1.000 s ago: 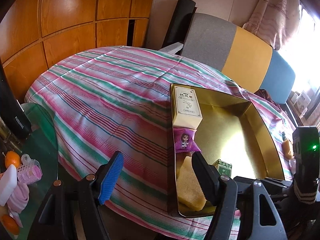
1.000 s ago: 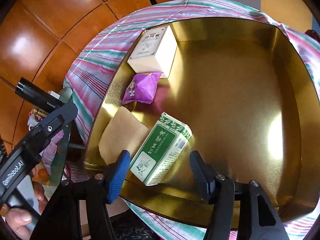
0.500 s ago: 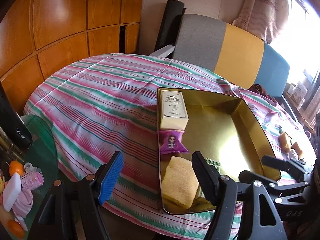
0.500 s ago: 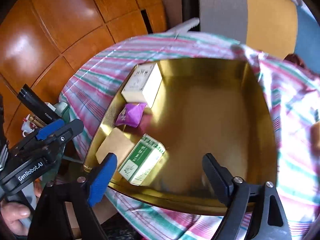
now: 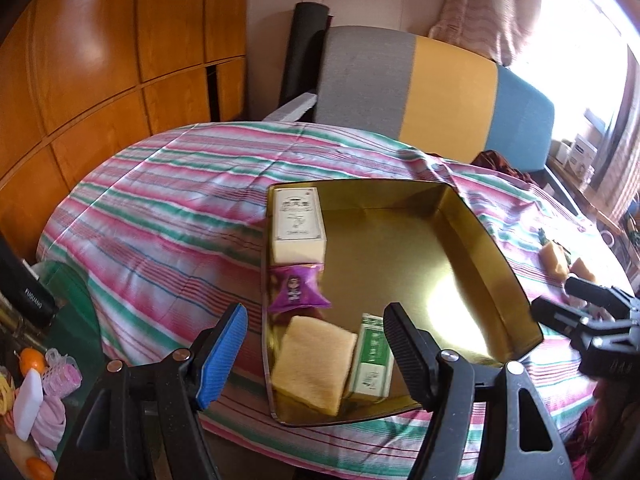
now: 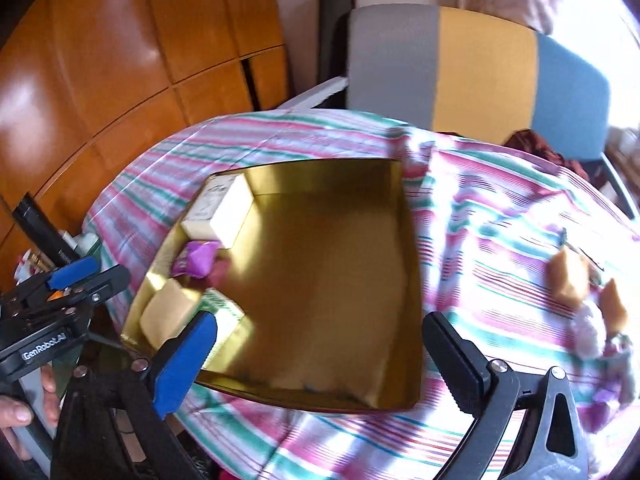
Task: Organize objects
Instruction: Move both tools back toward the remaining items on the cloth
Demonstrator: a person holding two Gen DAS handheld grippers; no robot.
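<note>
Now both jaws spread wide, empty: left gripper, right gripper. Inside shallow gold metal tray, along left wall: cream carton, purple sachet, tan sponge, green box. Outside, near surface's right edge: two tan spongy cubes, probably light, soft; best pinched gently across flat sides.

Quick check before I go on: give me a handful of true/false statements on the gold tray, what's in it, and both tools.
1. The gold tray holds four items. True.
2. The purple packet lies between the white box and the yellow sponge. True.
3. The right tool grips the green box. False: it is open and empty; the box lies in the tray.
4. The left tool is shut. False: it is open, holding nothing.
5. Two tan items lie on the striped cloth outside the tray. True.
</note>
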